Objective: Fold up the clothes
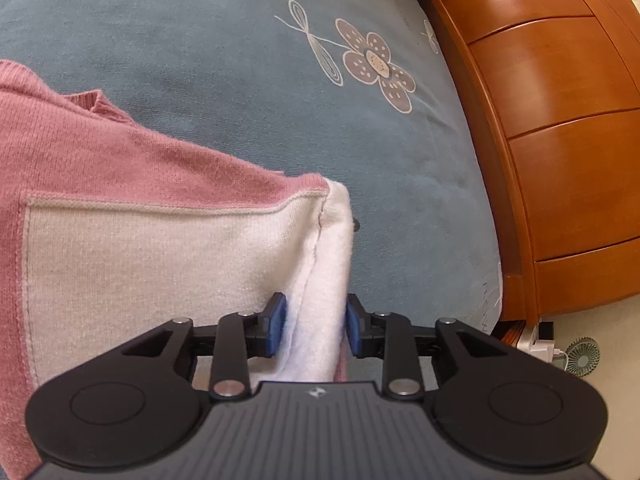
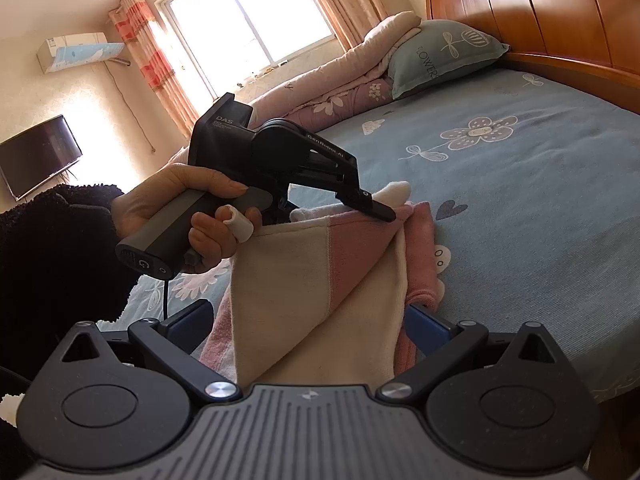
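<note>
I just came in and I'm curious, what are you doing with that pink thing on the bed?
A person is folding a pink and cream sweater on the blue flowered bedsheet. The left tool pinches a bunched white edge of it. The right tool has cloth between its fingers, which look open.

Home bedroom, flower-print bed sheet [image 2: 520, 208], wooden headboard [image 2: 540, 8], pillow [image 2: 444, 54], curtained window [image 2: 248, 12], wall television [image 2: 36, 154]
</note>
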